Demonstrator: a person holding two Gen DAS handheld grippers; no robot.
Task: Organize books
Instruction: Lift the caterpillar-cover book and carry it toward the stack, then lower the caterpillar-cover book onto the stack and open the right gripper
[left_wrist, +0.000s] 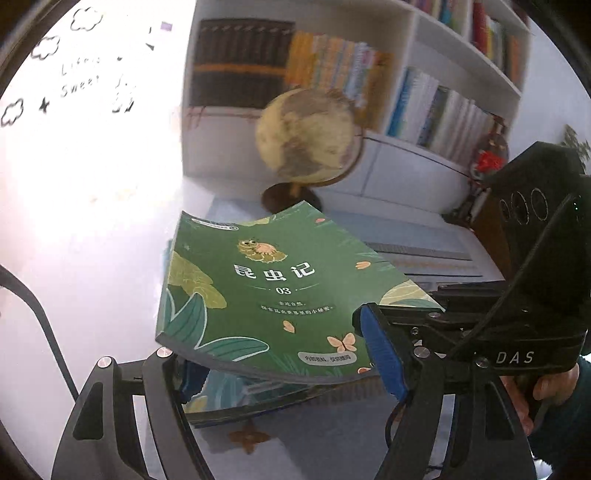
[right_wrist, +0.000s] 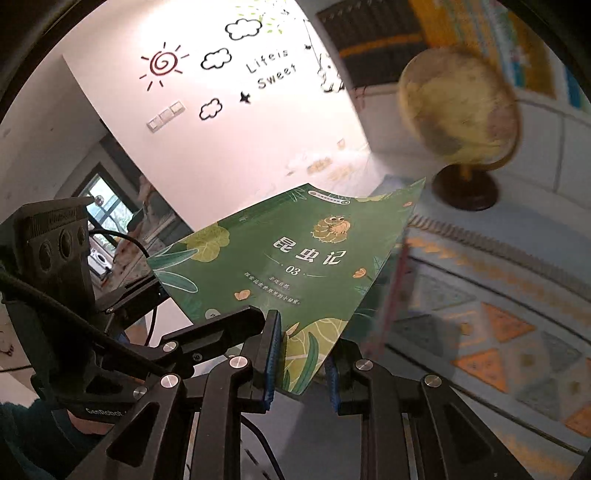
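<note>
Currently both grippers carry 1 stack of green paperbacks in the air, top cover reading "昆虫记 03". Left gripper (left_wrist: 284, 373) is spread fairly wide, clamped across the stack's (left_wrist: 258, 295) near edge; a second, similar cover shows under the top book. Right gripper (right_wrist: 301, 365) is narrow, its blue pads (right_wrist: 273, 354) pinching a corner of the stack (right_wrist: 295, 254). Stack is tilted, above a patterned rug (right_wrist: 498, 325). Globe (left_wrist: 308, 136) stands beyond it, before a white bookshelf (left_wrist: 406, 48) of upright books. Background is motion-blurred.
</note>
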